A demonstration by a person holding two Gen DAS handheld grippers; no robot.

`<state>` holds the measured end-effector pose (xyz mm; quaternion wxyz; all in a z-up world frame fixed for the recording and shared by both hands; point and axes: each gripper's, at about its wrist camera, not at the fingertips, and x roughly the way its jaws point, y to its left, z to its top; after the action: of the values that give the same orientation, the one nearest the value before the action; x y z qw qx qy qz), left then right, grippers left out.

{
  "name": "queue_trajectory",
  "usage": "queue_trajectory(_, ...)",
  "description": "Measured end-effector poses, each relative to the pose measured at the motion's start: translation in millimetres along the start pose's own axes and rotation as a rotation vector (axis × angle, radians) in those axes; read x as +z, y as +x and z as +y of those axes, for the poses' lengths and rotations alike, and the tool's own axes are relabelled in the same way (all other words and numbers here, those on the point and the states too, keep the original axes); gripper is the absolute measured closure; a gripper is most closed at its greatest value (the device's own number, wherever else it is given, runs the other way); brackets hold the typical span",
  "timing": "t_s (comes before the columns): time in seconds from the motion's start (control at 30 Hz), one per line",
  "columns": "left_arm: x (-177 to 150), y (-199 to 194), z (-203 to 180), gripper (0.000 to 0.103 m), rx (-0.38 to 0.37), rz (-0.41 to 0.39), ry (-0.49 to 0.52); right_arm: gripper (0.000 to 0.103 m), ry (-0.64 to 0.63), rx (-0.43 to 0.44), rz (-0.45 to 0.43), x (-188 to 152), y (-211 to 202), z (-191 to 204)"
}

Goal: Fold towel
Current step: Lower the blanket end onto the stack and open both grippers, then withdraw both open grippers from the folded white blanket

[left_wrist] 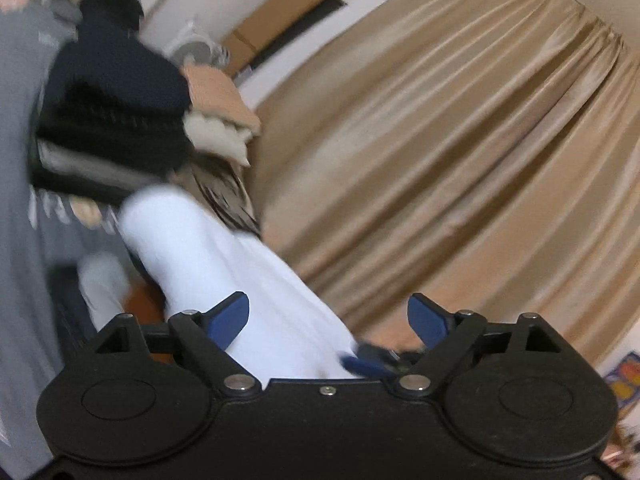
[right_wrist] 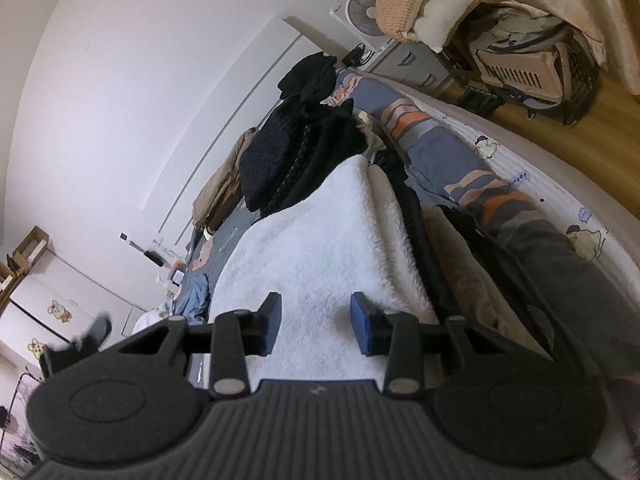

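Left gripper (left_wrist: 328, 320): jaws wide, gripping nothing; blurred white towel (left_wrist: 224, 264) runs between them, lower end hidden. Right gripper (right_wrist: 316, 330): jaws narrower; towel (right_wrist: 320, 248) lies between, contact unclear, dark clothes (right_wrist: 296, 152) beyond.

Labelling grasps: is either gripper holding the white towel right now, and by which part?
Left gripper: open, pads clear of the white towel, nothing held. Right gripper: pads apart above the towel; a hold cannot be told.
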<state>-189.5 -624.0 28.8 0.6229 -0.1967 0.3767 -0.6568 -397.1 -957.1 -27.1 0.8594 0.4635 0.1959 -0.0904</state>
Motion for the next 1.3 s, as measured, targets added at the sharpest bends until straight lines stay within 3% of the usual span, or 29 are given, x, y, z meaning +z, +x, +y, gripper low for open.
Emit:
queue_trajectory(0.13,-29,10,9,0.017,0.008,0.033,-0.058,0.066,-0.007,-0.018,0.001,0,2,3)
queue_trajectory(0.4,-66,-6,9,0.017,-0.064,0.063,-0.112,0.066,0.000,-0.030,0.002,7,7,0)
queue_trajectory(0.6,-87,-9,11,0.017,-0.044,0.107,-0.124,0.066,0.000,-0.033,-0.002,9,9,-2)
queue_trajectory(0.8,-88,-18,2,0.015,-0.008,0.112,-0.091,0.064,-0.046,-0.056,-0.006,9,6,9)
queue_trajectory(1.07,-74,-23,-31,0.000,0.196,0.074,0.066,0.056,-0.190,-0.158,0.018,5,-10,44)
queue_trajectory(1.3,-58,-19,-68,0.000,0.396,0.083,0.222,0.039,-0.300,-0.201,0.043,2,-28,75)
